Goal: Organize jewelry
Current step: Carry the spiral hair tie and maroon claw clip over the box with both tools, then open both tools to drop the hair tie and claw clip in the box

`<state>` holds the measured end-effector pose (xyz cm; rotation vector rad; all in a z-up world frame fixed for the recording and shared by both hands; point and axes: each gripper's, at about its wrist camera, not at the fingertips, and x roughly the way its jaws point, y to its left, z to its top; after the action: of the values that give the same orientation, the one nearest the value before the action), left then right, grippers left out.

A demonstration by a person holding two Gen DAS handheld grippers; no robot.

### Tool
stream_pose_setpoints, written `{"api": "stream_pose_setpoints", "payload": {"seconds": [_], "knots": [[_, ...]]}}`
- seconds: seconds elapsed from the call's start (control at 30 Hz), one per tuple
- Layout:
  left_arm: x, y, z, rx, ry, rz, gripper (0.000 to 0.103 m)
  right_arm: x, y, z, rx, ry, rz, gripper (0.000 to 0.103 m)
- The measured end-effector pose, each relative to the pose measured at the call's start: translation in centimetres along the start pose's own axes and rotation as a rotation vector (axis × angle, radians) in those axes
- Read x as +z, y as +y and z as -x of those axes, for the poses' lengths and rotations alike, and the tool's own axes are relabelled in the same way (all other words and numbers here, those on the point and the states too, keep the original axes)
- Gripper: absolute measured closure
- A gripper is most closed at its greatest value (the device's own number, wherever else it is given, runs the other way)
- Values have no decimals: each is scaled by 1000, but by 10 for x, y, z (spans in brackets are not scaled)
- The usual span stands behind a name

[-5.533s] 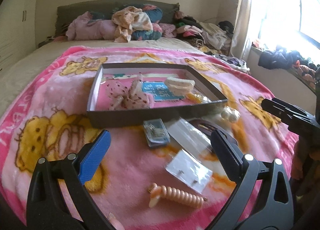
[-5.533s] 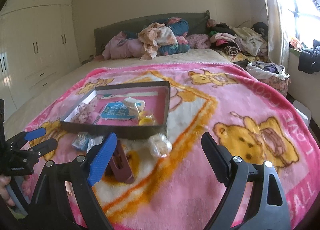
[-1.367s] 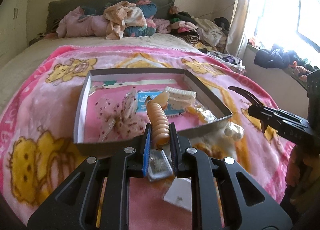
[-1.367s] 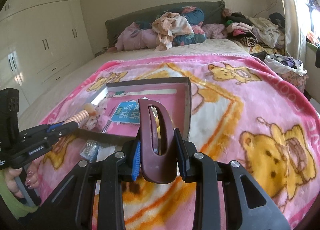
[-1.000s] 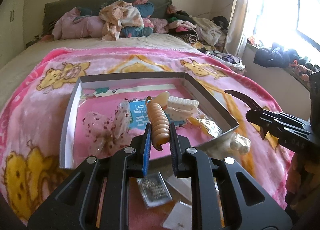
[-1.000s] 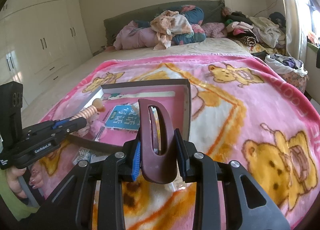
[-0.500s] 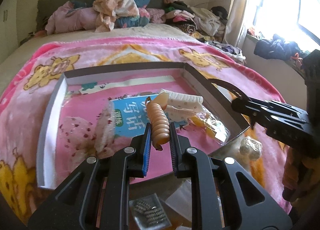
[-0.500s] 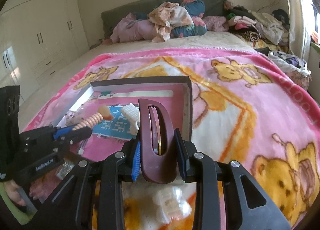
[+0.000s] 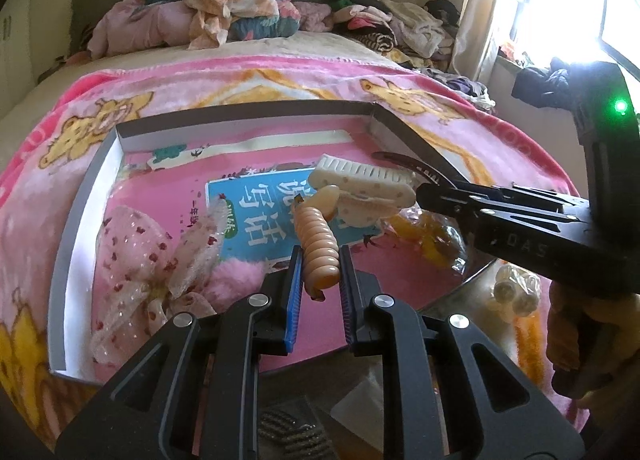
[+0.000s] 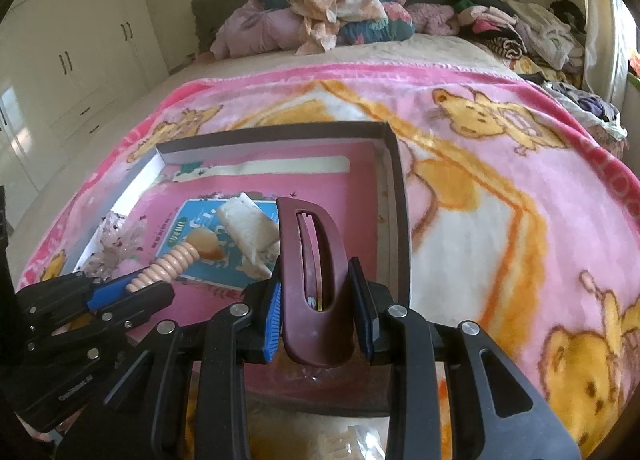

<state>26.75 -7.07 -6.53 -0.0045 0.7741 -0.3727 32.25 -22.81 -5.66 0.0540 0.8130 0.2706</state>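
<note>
A shallow grey box (image 9: 76,220) (image 10: 400,220) with a pink floor lies on the bed blanket. My left gripper (image 9: 319,260) (image 10: 132,292) is shut on a peach ribbed hair clip (image 9: 318,240) (image 10: 172,264), held over the box's near half. My right gripper (image 10: 316,300) (image 9: 428,190) is shut on a dark maroon hair clip (image 10: 316,280) (image 9: 408,164), which stands upright above the box's near right part. Inside the box lie a sheer dotted bow (image 9: 152,260), a blue card (image 9: 256,216) (image 10: 192,236), a white comb clip (image 9: 360,180) (image 10: 252,228) and a yellow packet (image 9: 424,236).
Outside the box, near me, lie a bagged cluster of white beads (image 9: 516,288), a small packet of metal pins (image 9: 288,436) and a clear packet (image 9: 360,400). Heaped clothes (image 10: 344,8) fill the far end of the bed. White wardrobes (image 10: 72,52) stand left, a bright window (image 9: 560,0) right.
Both grippers have moved forward and down over the box with their clips still held. The right gripper has come closer to the box's right wall.
</note>
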Motion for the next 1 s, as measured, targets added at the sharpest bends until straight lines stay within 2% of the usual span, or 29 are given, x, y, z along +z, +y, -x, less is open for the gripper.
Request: {"api": "stream_pose_setpoints", "payload": {"seconds": [0.27, 0.37, 0.5, 0.73, 0.93, 1.0], "knots": [[-2, 2, -2, 0, 4, 6, 92, -2, -4, 1, 13, -7, -18, 73], [-2, 2, -3, 1, 3, 8, 92, -3, -5, 6, 26, -23, -27, 61], [-2, 3, -2, 4, 3, 12, 92, -5, -5, 15, 21, -40, -24, 58], [-4, 5, 5, 7, -17, 16, 92, -11, -9, 34, 26, -76, -44, 44], [-4, 7, 19, 11, -48, 36, 74, -16, -9, 54, 3, -118, -33, 33], [-2, 8, 25, 11, -62, 45, 64, -16, -10, 59, -3, -129, -31, 30]]}}
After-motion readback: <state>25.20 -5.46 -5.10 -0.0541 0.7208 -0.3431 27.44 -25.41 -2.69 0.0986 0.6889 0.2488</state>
